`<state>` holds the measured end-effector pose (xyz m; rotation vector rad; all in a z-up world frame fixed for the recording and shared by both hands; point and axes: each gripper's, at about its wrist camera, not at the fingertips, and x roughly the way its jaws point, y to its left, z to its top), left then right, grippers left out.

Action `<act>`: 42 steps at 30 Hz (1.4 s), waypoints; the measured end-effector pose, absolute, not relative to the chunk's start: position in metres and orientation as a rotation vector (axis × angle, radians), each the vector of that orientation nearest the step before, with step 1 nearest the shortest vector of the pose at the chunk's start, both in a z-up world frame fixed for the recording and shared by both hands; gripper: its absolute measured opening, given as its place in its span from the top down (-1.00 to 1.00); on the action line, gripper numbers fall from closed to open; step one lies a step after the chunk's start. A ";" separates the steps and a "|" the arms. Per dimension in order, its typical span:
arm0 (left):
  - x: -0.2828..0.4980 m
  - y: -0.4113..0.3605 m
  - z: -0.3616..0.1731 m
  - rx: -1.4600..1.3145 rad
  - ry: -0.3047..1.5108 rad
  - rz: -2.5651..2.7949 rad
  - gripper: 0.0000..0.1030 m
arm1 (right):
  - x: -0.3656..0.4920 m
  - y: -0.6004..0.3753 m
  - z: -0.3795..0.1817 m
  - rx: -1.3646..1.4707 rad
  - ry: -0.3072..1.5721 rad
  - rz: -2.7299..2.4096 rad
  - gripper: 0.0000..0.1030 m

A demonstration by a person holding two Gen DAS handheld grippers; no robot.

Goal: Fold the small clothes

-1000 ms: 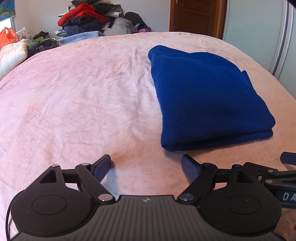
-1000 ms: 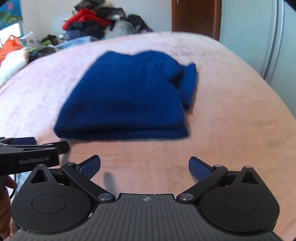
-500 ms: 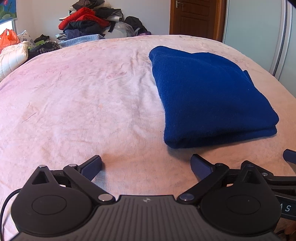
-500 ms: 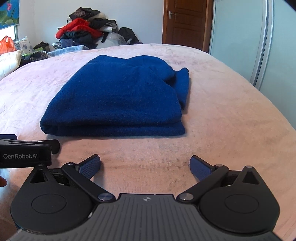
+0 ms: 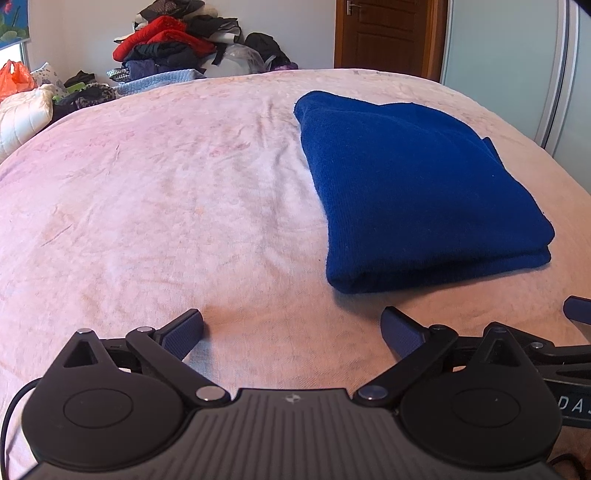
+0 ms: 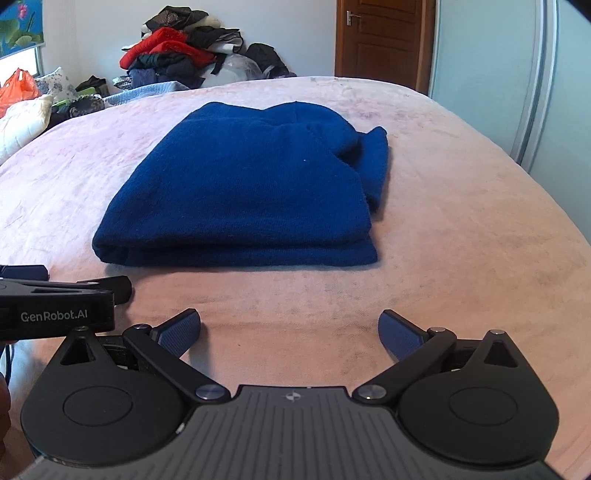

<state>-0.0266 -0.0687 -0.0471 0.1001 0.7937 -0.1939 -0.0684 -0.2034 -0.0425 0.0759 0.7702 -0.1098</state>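
Note:
A dark blue knitted garment [image 5: 413, 184] lies folded in a thick rectangle on the pink bed cover [image 5: 166, 206]; it also shows in the right wrist view [image 6: 251, 192], with a loose flap at its far right. My left gripper [image 5: 291, 330] is open and empty, just short of the garment's near left corner. My right gripper [image 6: 290, 330] is open and empty, in front of the garment's near edge. The left gripper's body [image 6: 55, 306] shows at the left of the right wrist view.
A heap of mixed clothes [image 5: 173, 44] lies beyond the far edge of the bed. A white quilted item [image 5: 22, 114] and an orange bag [image 5: 14, 77] are at the far left. A wooden door [image 5: 384, 35] and a pale sliding wardrobe [image 5: 517, 55] stand at the back right.
Both grippers have drawn back and risen slightly from the folded garment. The left gripper's jaws opened wider. The garment has not moved.

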 end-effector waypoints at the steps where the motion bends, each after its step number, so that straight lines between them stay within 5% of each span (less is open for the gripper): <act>1: -0.027 -0.069 -0.047 0.100 0.793 -0.194 -1.00 | -0.069 -0.204 -0.043 0.079 0.771 -0.109 -0.99; 42: -0.025 -0.068 -0.043 0.104 0.814 -0.199 -1.00 | -0.070 -0.209 -0.038 0.101 0.764 -0.130 -0.98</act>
